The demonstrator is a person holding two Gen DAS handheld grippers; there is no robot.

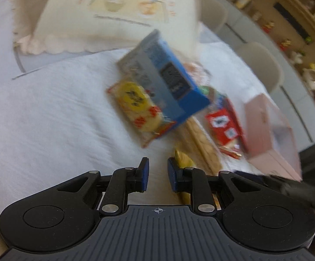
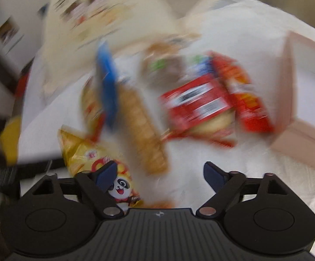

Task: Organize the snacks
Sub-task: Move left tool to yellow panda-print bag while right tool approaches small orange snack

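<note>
Both tongs hang over a heap of snacks on a white tablecloth (image 1: 48, 113). On the left gripper (image 1: 158, 175) the jaws are drawn in as near as they go, a thin gap of cloth showing between the blue pads and nothing caught there; the right gripper (image 2: 160, 175) stands wide apart and empty, with only cloth between its fingers. In the left wrist view a blue box (image 1: 168, 80) lies tilted on top of the pile, overlapping a clear packet of pale round crackers with a yellow label (image 1: 135, 106). Beside these lies a long sleeve of tan biscuits (image 1: 198, 143), and to its right a red packet with white labels (image 1: 222, 126). A small gold wrapper (image 1: 182, 159) shows just past the left gripper's right pad. The right wrist view is heavily blurred, yet a golden bag printed with a cartoon panda (image 2: 96, 163) is plain, lying under the right gripper's left finger. A pink open box (image 1: 270, 130) sits at the right edge of the heap, close to the red packet. Behind the snacks stands a large cream bag with a cartoon picture (image 1: 118, 10). Pale chairs (image 1: 262, 65) and shelves of small ornaments (image 1: 288, 32) line the far side.
</note>
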